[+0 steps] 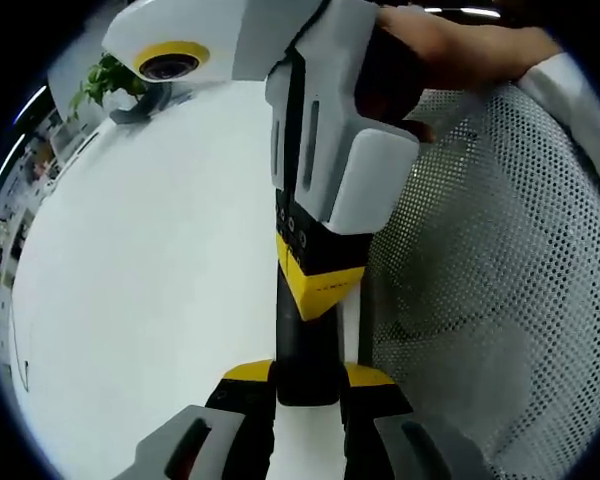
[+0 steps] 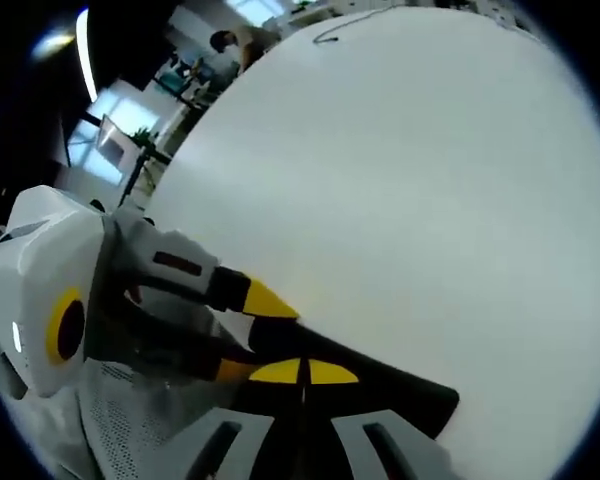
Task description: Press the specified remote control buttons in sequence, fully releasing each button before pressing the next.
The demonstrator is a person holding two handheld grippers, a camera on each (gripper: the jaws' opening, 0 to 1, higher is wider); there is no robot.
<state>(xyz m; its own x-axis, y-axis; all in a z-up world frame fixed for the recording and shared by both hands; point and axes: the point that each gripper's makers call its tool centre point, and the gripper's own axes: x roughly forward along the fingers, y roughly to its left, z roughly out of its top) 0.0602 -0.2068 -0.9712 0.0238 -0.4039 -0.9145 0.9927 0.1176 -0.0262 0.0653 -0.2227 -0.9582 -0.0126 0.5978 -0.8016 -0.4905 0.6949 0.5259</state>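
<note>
Left gripper (image 1: 308, 400): clamps a long black slab-shaped remote control (image 1: 305, 345).
Right gripper (image 2: 302, 425): jaws clamp the remote's (image 2: 380, 385) other end.
Surface: white table (image 2: 410, 180).
Beside: white perforated mesh (image 1: 500, 260).

My smooth matt white tabletop (image 1: 140, 280) lies beside a perforated white mesh sheet (image 1: 500, 290); my right gripper (image 1: 325, 180) looks like glossy white plastic.

One black remote (image 1: 307, 330) is lying on one white table (image 1: 140, 280), two grippers are showing, and one potted plant (image 1: 108, 78) is standing behind.
</note>
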